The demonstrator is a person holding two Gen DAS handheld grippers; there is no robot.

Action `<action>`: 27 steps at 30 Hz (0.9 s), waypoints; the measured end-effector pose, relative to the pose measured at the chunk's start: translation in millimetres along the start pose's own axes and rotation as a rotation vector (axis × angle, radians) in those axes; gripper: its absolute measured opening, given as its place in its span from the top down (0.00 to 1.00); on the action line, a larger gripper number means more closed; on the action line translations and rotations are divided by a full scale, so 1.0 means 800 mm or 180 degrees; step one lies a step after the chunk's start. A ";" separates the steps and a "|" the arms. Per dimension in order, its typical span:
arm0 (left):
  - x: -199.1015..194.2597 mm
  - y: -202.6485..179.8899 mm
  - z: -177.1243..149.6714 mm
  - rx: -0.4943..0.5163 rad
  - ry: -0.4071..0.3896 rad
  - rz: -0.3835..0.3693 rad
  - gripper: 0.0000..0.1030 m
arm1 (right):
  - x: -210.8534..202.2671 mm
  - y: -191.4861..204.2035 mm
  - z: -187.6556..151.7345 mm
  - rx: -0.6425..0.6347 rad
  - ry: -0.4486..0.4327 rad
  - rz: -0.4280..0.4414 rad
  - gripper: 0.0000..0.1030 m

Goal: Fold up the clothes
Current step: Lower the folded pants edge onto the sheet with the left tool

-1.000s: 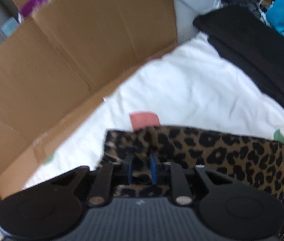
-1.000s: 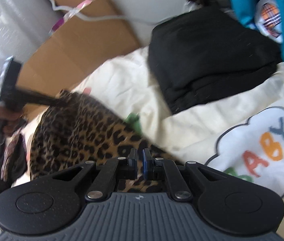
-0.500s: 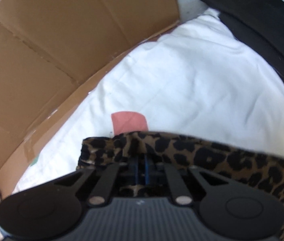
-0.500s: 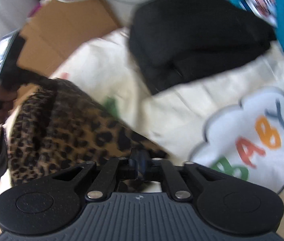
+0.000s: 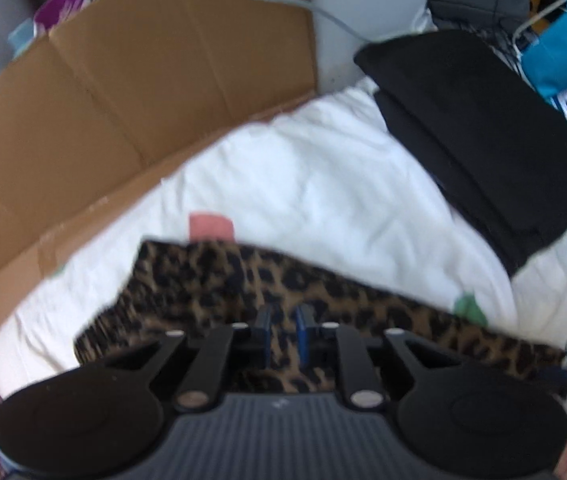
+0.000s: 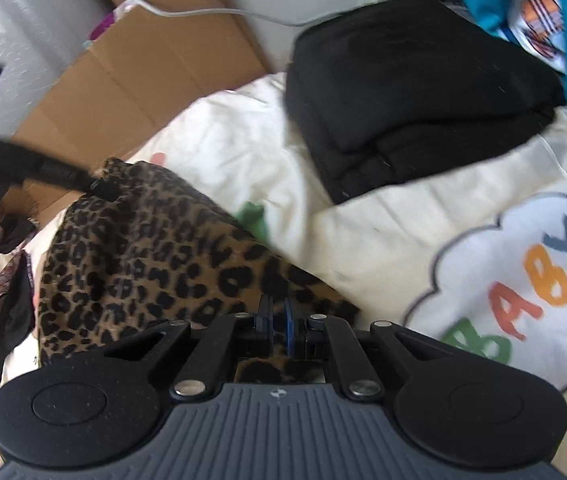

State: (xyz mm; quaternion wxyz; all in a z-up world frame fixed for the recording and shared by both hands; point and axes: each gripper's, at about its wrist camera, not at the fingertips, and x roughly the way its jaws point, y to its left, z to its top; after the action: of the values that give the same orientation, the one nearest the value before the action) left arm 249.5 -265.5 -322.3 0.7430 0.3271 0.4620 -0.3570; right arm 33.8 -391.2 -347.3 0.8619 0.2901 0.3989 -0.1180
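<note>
A leopard-print garment (image 5: 219,280) lies on a white blanket (image 5: 303,184). My left gripper (image 5: 283,328) sits over its near part, jaws a narrow gap apart with the cloth showing behind them. In the right wrist view the garment (image 6: 143,248) spreads to the left, and my right gripper (image 6: 277,320) is shut on its right edge. The left gripper (image 6: 103,188) shows there at the garment's far left corner, touching the cloth.
A folded black garment (image 5: 475,128) lies at the back right on the blanket, also in the right wrist view (image 6: 411,88). Flattened cardboard (image 5: 123,92) stands along the left. A teal garment (image 6: 523,20) and a white "BABY" print (image 6: 523,280) are at right.
The left gripper's jaws were shut on the garment's edge half a second ago and now stand slightly apart. The left view has pulled back. The right gripper stays shut on the cloth.
</note>
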 end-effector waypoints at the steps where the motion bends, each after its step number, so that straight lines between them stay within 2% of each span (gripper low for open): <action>1: 0.002 -0.002 -0.007 0.0017 0.0008 0.0012 0.86 | 0.001 -0.004 -0.002 0.0011 0.0010 -0.0011 0.95; 7: 0.038 -0.007 -0.040 -0.0141 0.0106 -0.0093 0.86 | 0.007 -0.010 -0.014 -0.0210 0.0125 -0.0113 0.93; 10: 0.057 -0.013 -0.044 -0.0177 0.0061 -0.0140 0.90 | 0.008 -0.012 -0.017 -0.0240 0.0169 -0.0162 0.91; 14: 0.070 -0.018 -0.035 -0.0258 -0.0136 -0.0161 0.94 | 0.003 -0.015 -0.017 -0.0245 0.0159 -0.0216 0.91; 16: 0.074 -0.022 -0.025 -0.0188 -0.0229 -0.0180 0.96 | -0.003 -0.014 -0.016 -0.0238 0.0097 -0.0216 0.92; 18: 0.079 -0.026 -0.016 -0.0132 -0.0252 -0.0184 1.00 | -0.010 -0.014 -0.014 -0.0232 0.0034 -0.0216 0.92; 24: 0.087 -0.030 -0.004 -0.0062 -0.0332 -0.0197 1.00 | -0.021 -0.004 -0.007 -0.0279 -0.0132 -0.0139 0.94; 27: 0.088 -0.030 0.000 -0.0095 -0.0342 -0.0204 1.00 | -0.016 0.012 -0.009 -0.0531 -0.0171 -0.0122 0.94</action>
State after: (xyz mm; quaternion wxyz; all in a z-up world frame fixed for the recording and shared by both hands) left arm 251.7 -294.5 -391.0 0.7597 0.2815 0.4370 -0.3907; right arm 25.7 -379.3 -337.4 0.8910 0.2065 0.3895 -0.1085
